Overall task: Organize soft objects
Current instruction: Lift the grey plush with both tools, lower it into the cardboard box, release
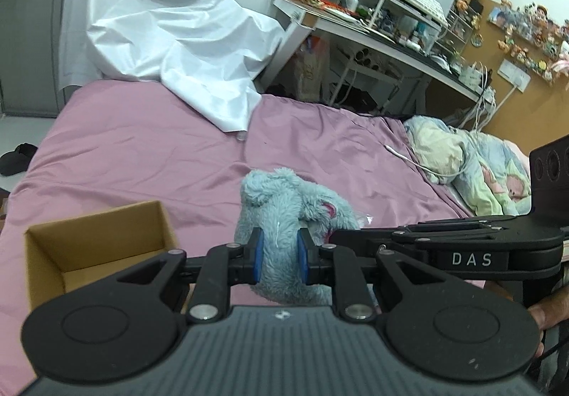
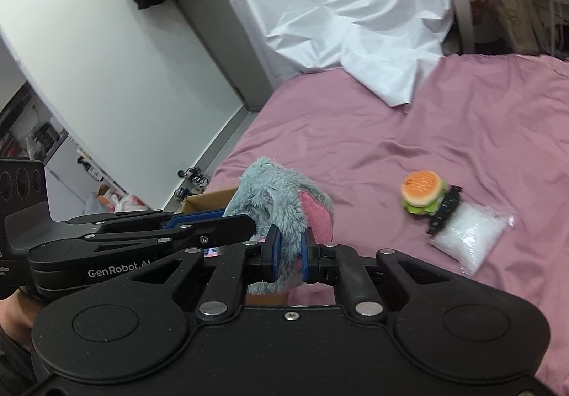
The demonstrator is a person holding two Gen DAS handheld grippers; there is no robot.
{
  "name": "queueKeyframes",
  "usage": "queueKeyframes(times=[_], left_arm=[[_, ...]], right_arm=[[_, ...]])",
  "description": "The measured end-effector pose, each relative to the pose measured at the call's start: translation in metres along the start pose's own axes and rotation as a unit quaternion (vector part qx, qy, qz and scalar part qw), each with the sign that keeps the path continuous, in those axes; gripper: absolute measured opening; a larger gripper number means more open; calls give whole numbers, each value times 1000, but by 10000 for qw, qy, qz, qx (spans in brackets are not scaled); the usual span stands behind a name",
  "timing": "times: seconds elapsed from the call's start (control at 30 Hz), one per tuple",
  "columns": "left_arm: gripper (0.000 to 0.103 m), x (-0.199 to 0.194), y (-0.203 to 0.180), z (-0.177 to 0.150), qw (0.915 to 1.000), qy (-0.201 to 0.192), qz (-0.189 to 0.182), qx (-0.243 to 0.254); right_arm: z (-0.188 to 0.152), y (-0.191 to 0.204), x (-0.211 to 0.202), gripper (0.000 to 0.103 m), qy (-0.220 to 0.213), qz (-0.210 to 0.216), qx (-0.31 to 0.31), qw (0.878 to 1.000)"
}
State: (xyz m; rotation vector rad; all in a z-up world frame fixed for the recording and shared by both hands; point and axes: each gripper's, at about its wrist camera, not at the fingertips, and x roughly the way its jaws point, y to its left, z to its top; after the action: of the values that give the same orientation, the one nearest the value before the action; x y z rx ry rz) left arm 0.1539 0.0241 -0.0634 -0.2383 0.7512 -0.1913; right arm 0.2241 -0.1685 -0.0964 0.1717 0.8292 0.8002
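- Spanning the scene, the bed (image 1: 142,132) carries an open box (image 1: 96,246) at its near edge.
- Plush (image 1: 281,211): light, limp, compressible; held above the bed beside the box.
- Left gripper (image 1: 278,259) and right gripper (image 2: 290,253) each pinch a fold; thick fur grips best.

Black left gripper (image 1: 278,255), blue-padded jaws, silver screws, "DAS" lettering.

- Plush toy (image 1: 284,214): pale blue-grey fur, with a pink ear lining.
- Bedsheet (image 1: 142,132): dusty pink, plain.
- Cardboard box (image 1: 46,253), lower left of the left wrist view: tan.
- Draped cloth (image 2: 355,22), upper middle: white.
- Burger toy (image 2: 423,193): orange bun, green layer.
- Bag of pellets (image 2: 469,236): clear, white filling.
- Left gripper (image 1: 278,257) and right gripper (image 2: 290,255): black, with blue pads.
- Quilt (image 1: 476,164), right: pale blue and cream with a cartoon print.
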Motion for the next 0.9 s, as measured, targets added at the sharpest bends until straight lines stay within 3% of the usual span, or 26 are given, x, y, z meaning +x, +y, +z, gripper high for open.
queueKeyframes(times=[0.67, 0.9], left_arm=[[19, -47, 78, -26, 9970, -329, 206, -672], [19, -48, 101, -40, 9955, -250, 244, -882]], right_arm=[[-3, 76, 47, 12, 294, 205, -803, 9961], [-11, 89, 66, 12, 504, 183, -951, 9940]])
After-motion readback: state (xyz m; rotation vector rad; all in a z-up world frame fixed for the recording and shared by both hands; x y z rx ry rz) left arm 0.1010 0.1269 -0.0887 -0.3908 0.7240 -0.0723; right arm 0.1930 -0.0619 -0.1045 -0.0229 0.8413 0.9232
